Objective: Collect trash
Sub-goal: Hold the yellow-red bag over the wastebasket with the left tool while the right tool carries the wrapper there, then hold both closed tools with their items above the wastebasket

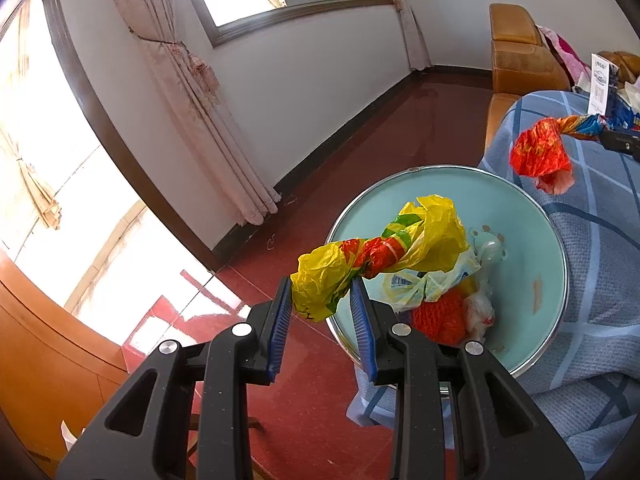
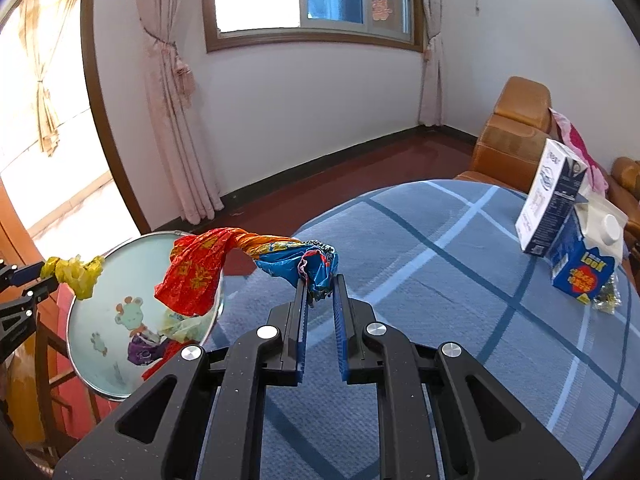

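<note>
My left gripper (image 1: 322, 290) is shut on one end of a twisted yellow, red and green wrapper (image 1: 384, 248), which reaches out over a pale blue basin (image 1: 516, 208) at the table's edge. Crumpled trash (image 1: 444, 312) lies inside the basin. My right gripper (image 2: 320, 288) is shut on the blue end of a twisted red, orange and blue wrapper (image 2: 200, 272), whose red end hangs over the basin's (image 2: 100, 300) rim. In the left wrist view this red wrapper (image 1: 538, 156) hangs at the upper right. In the right wrist view the left gripper (image 2: 36, 276) appears at the far left with its yellow wrapper (image 2: 78, 274).
A blue plaid cloth (image 2: 460, 280) covers the table. A blue-and-white box (image 2: 554, 200) and a blue milk carton (image 2: 588, 256) stand at its far right, with small litter (image 2: 606, 300) beside them. An orange leather sofa (image 2: 512, 136) stands behind. Red floor (image 1: 320, 184) lies to the left.
</note>
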A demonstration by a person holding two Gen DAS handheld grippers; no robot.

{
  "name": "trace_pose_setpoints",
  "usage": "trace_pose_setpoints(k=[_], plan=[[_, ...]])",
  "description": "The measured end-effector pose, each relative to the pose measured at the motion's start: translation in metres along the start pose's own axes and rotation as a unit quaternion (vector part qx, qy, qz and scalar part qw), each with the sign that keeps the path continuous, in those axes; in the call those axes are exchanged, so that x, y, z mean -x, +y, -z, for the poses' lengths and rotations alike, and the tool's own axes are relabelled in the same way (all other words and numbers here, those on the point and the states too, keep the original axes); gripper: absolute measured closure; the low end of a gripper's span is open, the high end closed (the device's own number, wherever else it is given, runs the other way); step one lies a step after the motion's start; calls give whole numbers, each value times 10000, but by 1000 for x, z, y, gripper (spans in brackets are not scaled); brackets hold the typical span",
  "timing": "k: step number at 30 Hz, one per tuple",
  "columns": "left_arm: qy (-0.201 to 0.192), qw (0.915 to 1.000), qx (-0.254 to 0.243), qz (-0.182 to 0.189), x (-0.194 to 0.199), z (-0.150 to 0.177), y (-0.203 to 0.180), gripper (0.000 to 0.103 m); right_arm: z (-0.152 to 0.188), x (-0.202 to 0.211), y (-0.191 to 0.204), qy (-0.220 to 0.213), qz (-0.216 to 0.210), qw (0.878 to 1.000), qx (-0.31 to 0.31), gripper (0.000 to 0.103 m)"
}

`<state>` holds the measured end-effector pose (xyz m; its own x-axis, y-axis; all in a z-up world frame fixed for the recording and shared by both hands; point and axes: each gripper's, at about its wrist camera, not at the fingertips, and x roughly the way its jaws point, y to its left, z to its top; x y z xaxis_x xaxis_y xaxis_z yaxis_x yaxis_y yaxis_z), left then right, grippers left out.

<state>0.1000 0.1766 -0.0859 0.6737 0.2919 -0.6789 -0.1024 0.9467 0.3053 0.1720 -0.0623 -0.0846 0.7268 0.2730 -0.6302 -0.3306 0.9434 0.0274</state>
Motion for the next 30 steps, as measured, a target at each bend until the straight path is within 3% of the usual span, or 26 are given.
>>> trace_pose_setpoints(k=[30], plan=[[-77,9999,92,21,2,1,2,73,-6,1,28,-41,-196,9992,336,90]])
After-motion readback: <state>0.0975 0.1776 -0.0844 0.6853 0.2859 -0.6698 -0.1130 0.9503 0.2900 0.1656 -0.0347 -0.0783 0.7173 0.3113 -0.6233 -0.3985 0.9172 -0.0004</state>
